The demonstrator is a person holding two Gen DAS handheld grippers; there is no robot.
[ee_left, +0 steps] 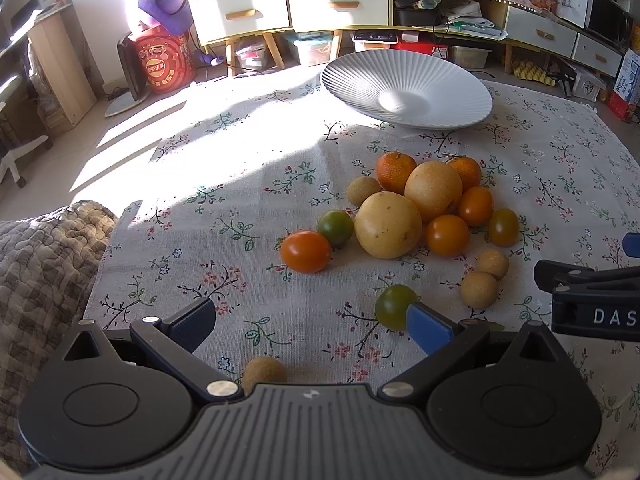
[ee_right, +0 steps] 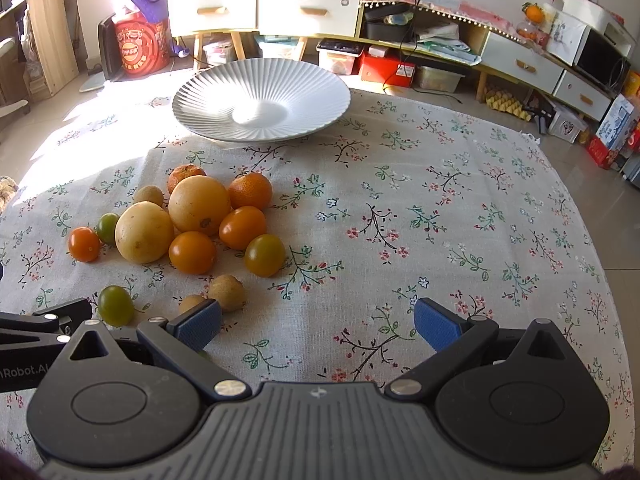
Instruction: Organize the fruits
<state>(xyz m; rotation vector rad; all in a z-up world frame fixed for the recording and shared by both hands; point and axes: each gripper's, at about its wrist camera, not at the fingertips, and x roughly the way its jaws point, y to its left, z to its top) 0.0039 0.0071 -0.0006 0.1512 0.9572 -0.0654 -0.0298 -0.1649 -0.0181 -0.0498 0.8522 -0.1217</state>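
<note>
A pile of fruit lies on the floral tablecloth (ee_left: 248, 168): two big yellow fruits (ee_left: 387, 225) (ee_right: 199, 204), tangerines (ee_left: 396, 172), orange tomatoes (ee_left: 305, 251) (ee_right: 192, 252), green tomatoes (ee_left: 396, 306) (ee_right: 115, 305) and small tan longans (ee_left: 479, 289) (ee_right: 227, 292). A white ribbed plate (ee_left: 432, 80) (ee_right: 304, 92) stands empty behind the pile. My left gripper (ee_left: 314, 322) is open near the table's front, with one green tomato touching its right finger and a longan (ee_left: 263, 374) under it. My right gripper (ee_right: 318, 326) is open over bare cloth to the right of the pile.
The right gripper's body (ee_left: 592, 300) shows at the right edge of the left wrist view. A quilted cushion (ee_left: 44, 264) lies at the table's left. Low cabinets with drawers (ee_right: 308, 8), boxes and a red drum (ee_right: 140, 44) stand on the floor beyond the table.
</note>
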